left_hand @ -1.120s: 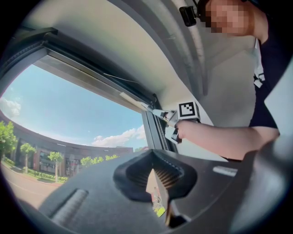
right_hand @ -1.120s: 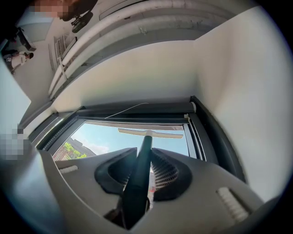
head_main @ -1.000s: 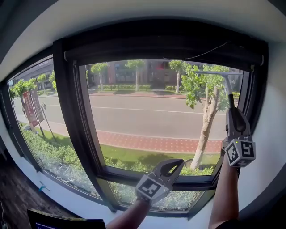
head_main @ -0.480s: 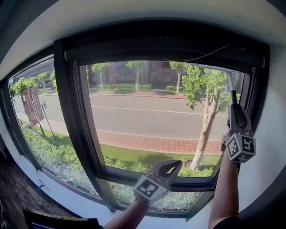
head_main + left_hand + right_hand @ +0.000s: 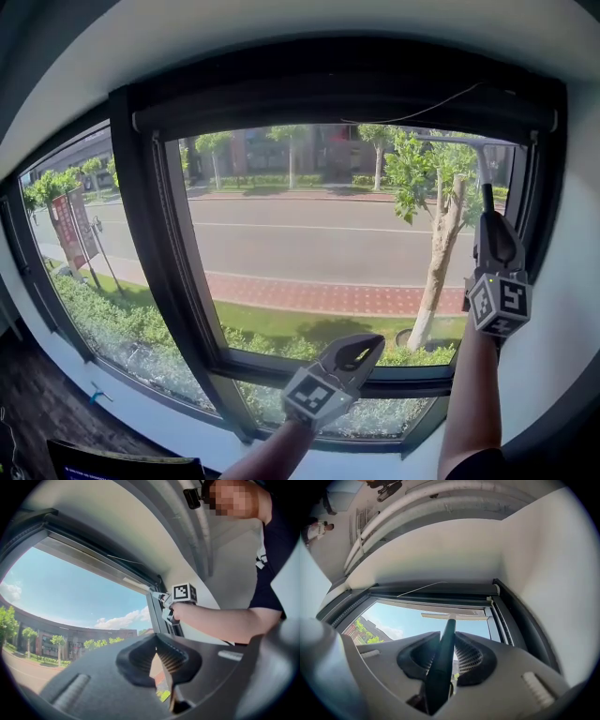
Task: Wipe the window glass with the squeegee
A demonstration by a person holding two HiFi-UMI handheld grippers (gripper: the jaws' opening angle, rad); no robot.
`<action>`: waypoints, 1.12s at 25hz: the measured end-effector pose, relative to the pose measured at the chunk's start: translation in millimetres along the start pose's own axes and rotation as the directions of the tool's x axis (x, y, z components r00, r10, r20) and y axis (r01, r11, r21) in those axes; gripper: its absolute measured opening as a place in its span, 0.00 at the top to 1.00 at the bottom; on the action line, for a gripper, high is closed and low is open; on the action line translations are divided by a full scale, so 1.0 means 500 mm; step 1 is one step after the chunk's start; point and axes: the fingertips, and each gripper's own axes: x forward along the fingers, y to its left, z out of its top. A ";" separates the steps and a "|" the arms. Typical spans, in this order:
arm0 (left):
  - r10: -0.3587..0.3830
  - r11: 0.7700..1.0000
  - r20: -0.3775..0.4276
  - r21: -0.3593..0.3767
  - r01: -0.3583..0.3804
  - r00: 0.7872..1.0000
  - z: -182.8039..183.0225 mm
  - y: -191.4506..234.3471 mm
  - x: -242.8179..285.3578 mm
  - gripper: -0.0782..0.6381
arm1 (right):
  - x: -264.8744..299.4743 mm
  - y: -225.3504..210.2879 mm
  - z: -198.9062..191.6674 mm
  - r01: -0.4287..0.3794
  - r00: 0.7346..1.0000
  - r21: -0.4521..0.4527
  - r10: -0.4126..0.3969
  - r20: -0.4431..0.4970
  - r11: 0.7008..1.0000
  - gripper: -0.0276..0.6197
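Squeegee (image 5: 448,626) handle between jaws of right gripper (image 5: 446,644), blade high on window glass (image 5: 405,620)

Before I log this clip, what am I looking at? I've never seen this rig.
No robot: a person carries two grippers. One picture comes from a camera on their head; the others ride on each gripper, looking along its jaws. No table here, only a window glass in a dark frame. The right gripper grips the squeegee by its handle, blade up at the pane's top right corner. The left gripper hangs low, jaws together, empty.
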 end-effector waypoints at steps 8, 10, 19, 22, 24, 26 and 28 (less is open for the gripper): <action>0.001 1.000 -0.019 -0.003 -0.001 1.000 -0.013 0.005 -0.024 0.89 | -0.028 0.016 -0.026 0.020 1.000 -0.030 -0.021 -0.022 0.999 0.81; -0.003 1.000 -0.021 -0.005 0.003 1.000 -0.017 0.005 -0.027 0.89 | -0.037 0.019 -0.035 0.027 0.999 -0.031 -0.028 -0.029 0.999 0.81; -0.023 0.999 -0.044 -0.031 0.022 0.999 -0.043 -0.004 -0.041 0.89 | -0.076 0.027 -0.071 0.037 0.997 -0.021 -0.038 -0.072 0.999 0.81; -0.031 0.999 -0.053 -0.038 0.029 0.998 -0.057 -0.013 -0.053 0.89 | -0.099 0.031 -0.088 0.040 0.996 -0.017 -0.041 -0.084 0.999 0.81; -0.033 0.999 -0.062 -0.045 0.031 0.998 -0.070 -0.020 -0.061 0.89 | -0.116 0.034 -0.102 0.037 0.995 -0.015 -0.038 -0.096 0.999 0.81; -0.038 0.998 -0.074 -0.054 0.034 0.997 -0.083 -0.026 -0.068 0.89 | -0.132 0.039 -0.117 0.034 0.993 -0.013 -0.035 -0.109 0.999 0.81; -0.049 0.997 -0.085 -0.065 0.044 0.995 -0.098 -0.035 -0.079 0.89 | -0.151 0.045 -0.135 0.036 0.992 -0.019 -0.038 -0.124 0.999 0.81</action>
